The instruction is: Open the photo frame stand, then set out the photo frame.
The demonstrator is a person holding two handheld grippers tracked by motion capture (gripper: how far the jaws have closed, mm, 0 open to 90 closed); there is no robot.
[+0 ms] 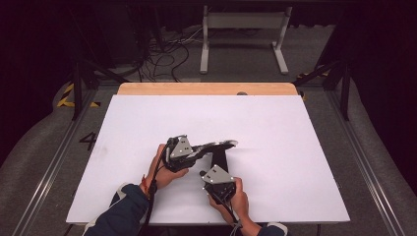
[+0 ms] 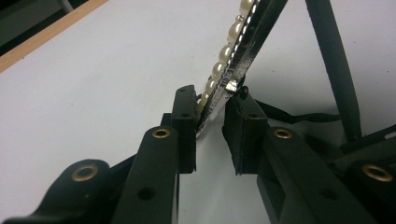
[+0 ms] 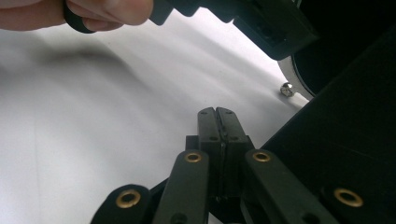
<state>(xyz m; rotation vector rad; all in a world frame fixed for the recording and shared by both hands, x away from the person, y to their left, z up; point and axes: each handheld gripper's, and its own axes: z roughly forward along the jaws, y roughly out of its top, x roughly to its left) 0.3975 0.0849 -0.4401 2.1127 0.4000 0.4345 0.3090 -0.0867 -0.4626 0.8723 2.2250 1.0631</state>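
Nearest you on the white counter point(image 1: 275, 147), your right hand point(image 1: 235, 196) holds the right tongs point(image 3: 217, 111) with their jaws pressed flat together and nothing showing between them. A large black thing fills the right side of the right gripper view, just beside those jaws; you cannot tell from it what that thing is. A little farther and to the left, your left hand point(image 1: 164, 169) holds the left tongs point(image 2: 210, 105), which point right across the counter. Their jaws stand a little apart and close on the near end of a thin, flat strip point(image 2: 236, 60) edged with a row of pearl beads point(image 2: 224, 52); the left jaw lies against the beaded face, the right jaw against the dark back by a small metal stud. In the high view the strip point(image 1: 216, 145) runs on to the right from those tongs, near the middle of the counter. A black strap point(image 2: 334, 60) stands slanted beyond the strip. Farther off, the counter's wooden edge point(image 1: 206, 89) shows along the far side.
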